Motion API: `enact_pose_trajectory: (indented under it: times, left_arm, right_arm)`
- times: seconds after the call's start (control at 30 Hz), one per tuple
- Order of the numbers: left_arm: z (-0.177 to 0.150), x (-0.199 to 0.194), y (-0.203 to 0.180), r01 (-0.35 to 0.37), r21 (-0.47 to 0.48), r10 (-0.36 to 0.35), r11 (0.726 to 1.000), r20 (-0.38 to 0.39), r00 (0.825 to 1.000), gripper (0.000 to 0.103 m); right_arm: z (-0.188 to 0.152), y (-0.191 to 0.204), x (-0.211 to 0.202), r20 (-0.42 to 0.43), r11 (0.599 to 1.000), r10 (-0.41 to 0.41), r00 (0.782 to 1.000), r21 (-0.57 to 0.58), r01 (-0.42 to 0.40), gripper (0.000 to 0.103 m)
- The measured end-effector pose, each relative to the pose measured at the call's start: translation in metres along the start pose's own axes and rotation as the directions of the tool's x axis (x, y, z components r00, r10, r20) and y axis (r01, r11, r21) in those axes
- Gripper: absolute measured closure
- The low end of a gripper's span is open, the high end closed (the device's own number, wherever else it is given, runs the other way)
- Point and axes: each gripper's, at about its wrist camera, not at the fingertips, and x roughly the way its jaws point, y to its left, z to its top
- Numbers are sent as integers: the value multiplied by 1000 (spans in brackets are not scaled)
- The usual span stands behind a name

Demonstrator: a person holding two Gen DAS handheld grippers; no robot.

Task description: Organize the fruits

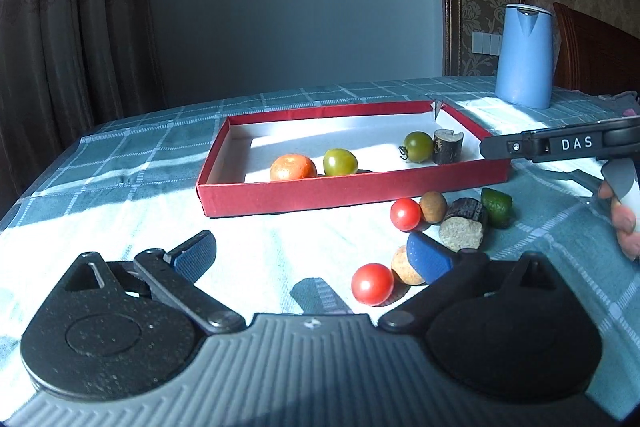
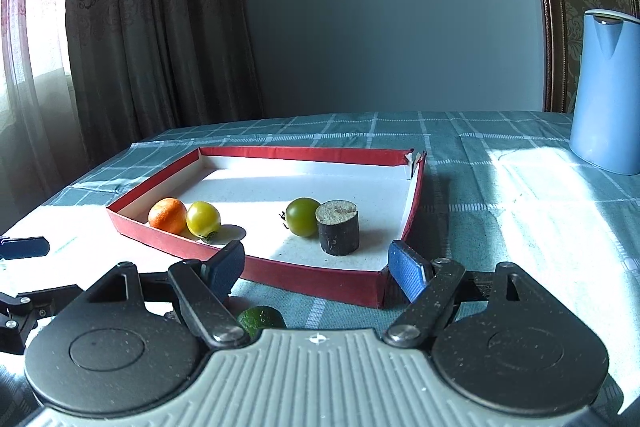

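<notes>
While both grippers stand open and empty, the left gripper (image 1: 312, 253) is nearer the red tomato (image 1: 372, 283), seemingly at its four o'clock.

A tray (image 1: 352, 193) is sitting on the worktop (image 1: 120, 163), holding an orange (image 1: 293, 167), two tomatoes beside it and a cut stalk piece (image 1: 447, 146). Before the tray, more fruits are lying loose. Behind, to the right, a kettle (image 1: 524, 57) is standing.
</notes>
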Motion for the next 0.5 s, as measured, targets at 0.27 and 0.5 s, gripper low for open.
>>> enact_pose_trajectory:
  times: [0.27,0.5]
  left_arm:
    - [-5,14,-13,19,72,-13,997,-78,997,11]
    - [-7,20,-15,35,113,-21,993,-125,992,23]
  right_arm:
    - [-3,-3,-5,4,1000,-7,1000,14,7,24]
    - [-6,7,-5,11,997,-41,999,-60,41,24]
